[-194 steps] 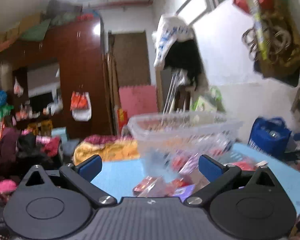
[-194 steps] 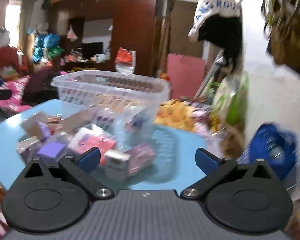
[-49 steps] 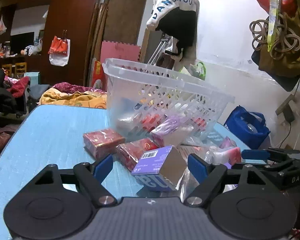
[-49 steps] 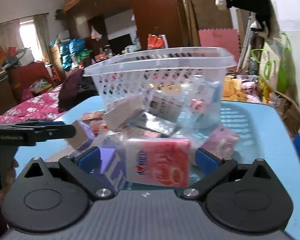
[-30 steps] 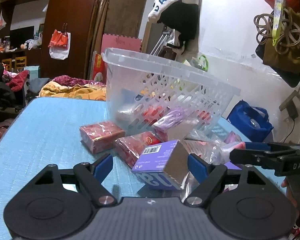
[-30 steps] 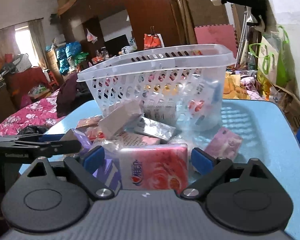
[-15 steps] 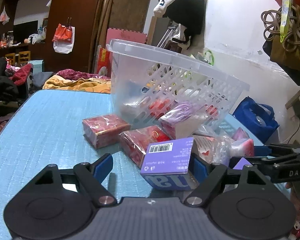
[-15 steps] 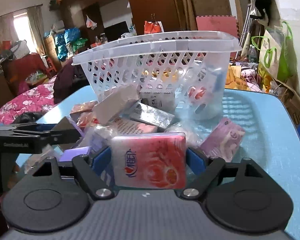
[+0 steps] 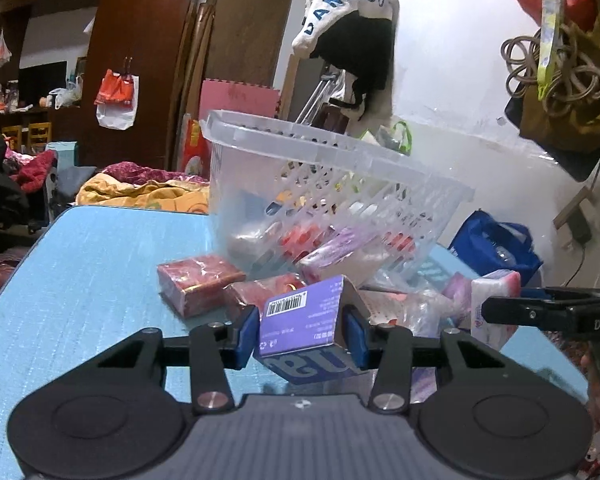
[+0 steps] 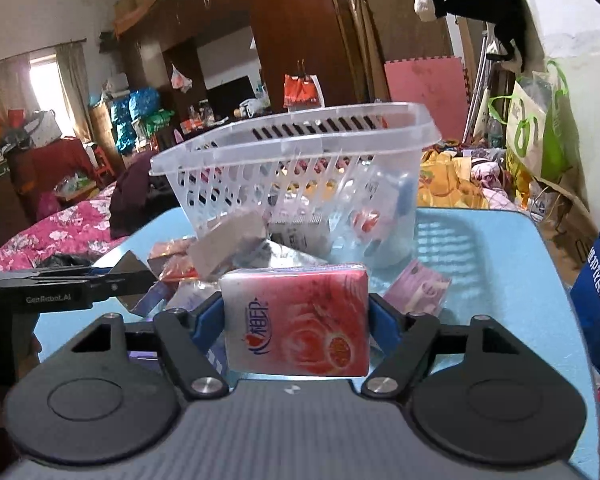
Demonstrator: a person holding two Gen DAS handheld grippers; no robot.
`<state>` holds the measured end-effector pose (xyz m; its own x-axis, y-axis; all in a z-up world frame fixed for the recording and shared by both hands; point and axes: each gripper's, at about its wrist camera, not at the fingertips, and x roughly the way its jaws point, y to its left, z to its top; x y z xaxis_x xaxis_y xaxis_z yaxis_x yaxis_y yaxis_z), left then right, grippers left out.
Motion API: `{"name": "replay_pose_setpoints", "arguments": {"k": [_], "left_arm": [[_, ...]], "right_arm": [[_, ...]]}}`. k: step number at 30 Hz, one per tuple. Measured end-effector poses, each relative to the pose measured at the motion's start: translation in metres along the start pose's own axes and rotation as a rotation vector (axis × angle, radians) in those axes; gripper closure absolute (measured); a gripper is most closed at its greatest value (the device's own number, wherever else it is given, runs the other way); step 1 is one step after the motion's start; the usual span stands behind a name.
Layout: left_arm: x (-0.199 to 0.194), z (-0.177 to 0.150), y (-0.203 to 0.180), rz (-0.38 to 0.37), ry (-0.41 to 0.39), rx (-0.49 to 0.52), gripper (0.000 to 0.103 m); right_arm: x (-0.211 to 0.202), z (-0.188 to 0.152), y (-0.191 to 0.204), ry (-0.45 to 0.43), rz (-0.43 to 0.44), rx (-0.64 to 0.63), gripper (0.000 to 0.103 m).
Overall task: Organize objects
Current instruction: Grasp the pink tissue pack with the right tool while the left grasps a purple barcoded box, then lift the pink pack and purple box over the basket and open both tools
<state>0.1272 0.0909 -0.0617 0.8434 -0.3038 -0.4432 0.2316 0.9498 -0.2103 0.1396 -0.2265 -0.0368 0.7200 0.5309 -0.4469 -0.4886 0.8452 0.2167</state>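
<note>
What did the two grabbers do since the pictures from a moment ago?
The left gripper closed its jaws onto the purple box, which sat loose between wide-open jaws a second ago; they are closing on it now. The right gripper squeezed in on the pink tissue pack, and is closing too. The clear basket, the red packets and the blue table stayed put.
</note>
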Motion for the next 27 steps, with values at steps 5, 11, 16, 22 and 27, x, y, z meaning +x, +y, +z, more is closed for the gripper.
{"name": "replay_pose_setpoints", "arguments": {"k": [5, 11, 16, 22, 27], "left_arm": [[-0.008, 0.004, 0.007, -0.030, -0.047, -0.035, 0.053], [-0.022, 0.031, 0.001, -0.040, -0.113, -0.030, 0.053], [-0.025, 0.079, -0.009, -0.066, -0.168, -0.041, 0.053], [0.002, 0.134, -0.015, -0.031, -0.147, -0.072, 0.053], [0.039, 0.155, -0.008, -0.004, -0.117, -0.097, 0.053]], "right_arm": [[-0.005, 0.004, -0.003, -0.025, 0.007, 0.006, 0.026], [-0.022, 0.025, -0.003, -0.094, 0.044, 0.008, 0.026], [-0.036, 0.069, 0.009, -0.209, 0.021, -0.064, 0.026], [-0.005, 0.121, 0.009, -0.237, -0.019, -0.134, 0.026], [0.034, 0.137, 0.006, -0.182, -0.065, -0.148, 0.026]]}}
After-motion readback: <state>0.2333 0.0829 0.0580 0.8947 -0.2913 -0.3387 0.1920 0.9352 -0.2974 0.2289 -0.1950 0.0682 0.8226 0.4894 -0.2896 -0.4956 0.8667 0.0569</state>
